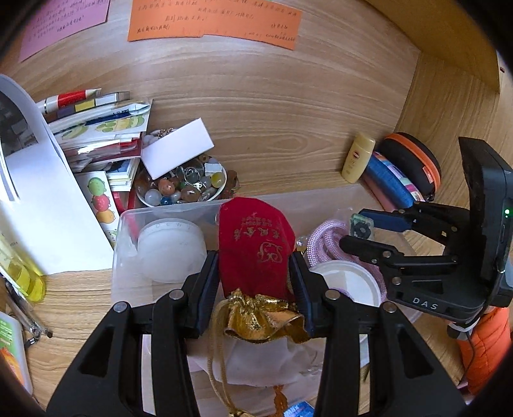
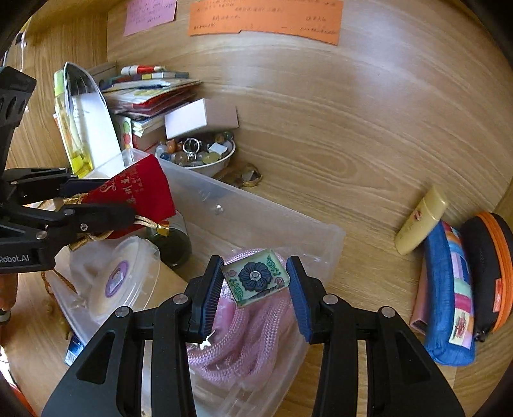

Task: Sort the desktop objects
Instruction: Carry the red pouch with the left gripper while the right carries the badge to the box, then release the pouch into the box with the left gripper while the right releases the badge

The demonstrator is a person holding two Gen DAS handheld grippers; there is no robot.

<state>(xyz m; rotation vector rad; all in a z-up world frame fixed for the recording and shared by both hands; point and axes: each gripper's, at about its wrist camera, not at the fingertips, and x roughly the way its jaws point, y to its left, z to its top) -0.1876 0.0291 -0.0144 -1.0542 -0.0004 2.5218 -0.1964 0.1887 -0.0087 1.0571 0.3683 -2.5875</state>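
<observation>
Clamped between the left gripper's (image 1: 256, 282) pads, a red pouch (image 1: 255, 247) with a gold neck hangs over a clear bin (image 1: 128, 224). Alongside, the right gripper (image 2: 256, 288) pinches a flowered glass tile (image 2: 255, 277) above pink rope (image 2: 243, 333) in that bin. Both items look mid-carry; next, each probably needs lowering into a free spot before release.

Home study nook: wood-grain tabletop (image 2: 336, 134), handwritten notes (image 2: 266, 16) on panel, stacked booklets (image 1: 99, 128), trinket bowl (image 1: 182, 189).
</observation>
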